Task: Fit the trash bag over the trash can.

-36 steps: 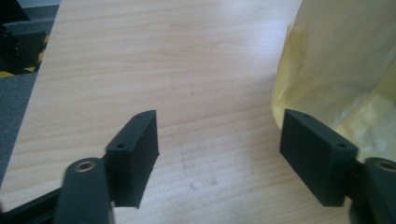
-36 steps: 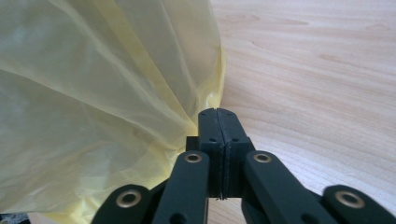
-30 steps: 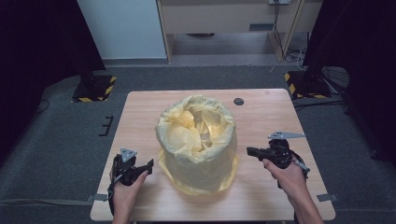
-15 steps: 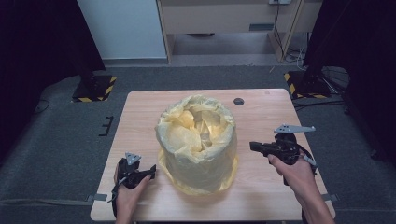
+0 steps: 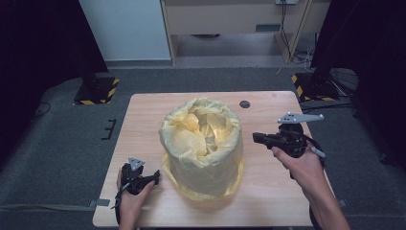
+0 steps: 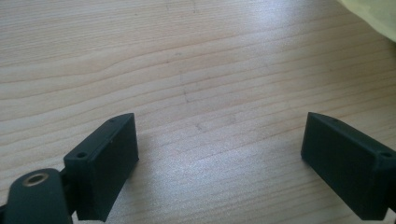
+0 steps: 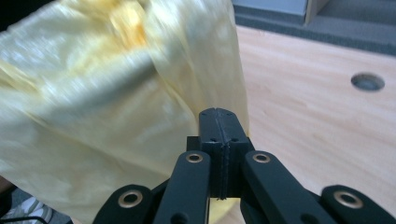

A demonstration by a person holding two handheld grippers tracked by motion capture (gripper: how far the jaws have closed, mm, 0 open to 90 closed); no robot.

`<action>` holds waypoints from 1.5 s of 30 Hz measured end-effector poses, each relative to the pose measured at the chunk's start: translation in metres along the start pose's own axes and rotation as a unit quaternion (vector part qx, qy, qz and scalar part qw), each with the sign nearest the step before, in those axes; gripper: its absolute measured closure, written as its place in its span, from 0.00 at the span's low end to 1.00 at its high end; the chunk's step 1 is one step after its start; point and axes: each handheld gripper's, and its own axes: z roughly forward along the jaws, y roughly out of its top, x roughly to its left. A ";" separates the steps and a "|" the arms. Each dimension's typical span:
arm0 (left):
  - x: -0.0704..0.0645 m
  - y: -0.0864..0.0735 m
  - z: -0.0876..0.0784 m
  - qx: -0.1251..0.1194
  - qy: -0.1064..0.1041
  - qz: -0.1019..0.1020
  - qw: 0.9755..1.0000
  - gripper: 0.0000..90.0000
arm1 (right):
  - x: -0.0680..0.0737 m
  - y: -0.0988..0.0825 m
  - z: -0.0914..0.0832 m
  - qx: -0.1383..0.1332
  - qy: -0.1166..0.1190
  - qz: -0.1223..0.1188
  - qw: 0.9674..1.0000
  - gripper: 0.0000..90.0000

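A tall round bin lined with a crinkled yellow plastic bag stands in the middle of the wooden table. My left gripper rests low at the bin's lower left. In the left gripper view its jaws stand wide apart over bare wood; they have just been opening, with nothing between them. A corner of the bag shows at that view's top right. My right gripper is held up to the right of the bin, pointing at it. Its jaws are pressed together, just short of the bag.
A small round dark hole sits in the tabletop behind the bin, and it appears in the right gripper view too. Bare wood lies on either side of the bin. Grey carpet surrounds the table, with stand bases at both far corners.
My right gripper has risen and drifted a little to the right, away from the bin. My left hand has sunk down and back toward the table's front edge.
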 end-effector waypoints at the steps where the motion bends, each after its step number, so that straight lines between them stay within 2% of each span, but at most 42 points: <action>1: 0.000 0.000 0.000 0.000 0.000 0.000 1.000 0.11 | 0.003 0.005 -0.001 -0.003 0.000 -0.004 1.000 1.00; 9: 0.000 0.000 0.000 0.000 0.001 0.001 1.000 0.11 | 0.019 0.035 -0.003 -0.008 -0.003 -0.024 1.000 1.00; 18: 0.000 0.000 0.000 0.000 0.001 0.001 1.000 0.11 | 0.036 0.060 0.000 -0.016 0.004 -0.042 0.999 1.00; 32: 0.000 0.000 0.000 0.000 0.002 0.001 1.000 0.11 | 0.058 0.088 0.037 0.007 0.021 -0.069 0.997 1.00; 45: 0.000 0.000 0.000 0.000 0.002 0.001 1.000 0.11 | 0.076 0.103 0.078 0.040 0.031 -0.085 0.995 1.00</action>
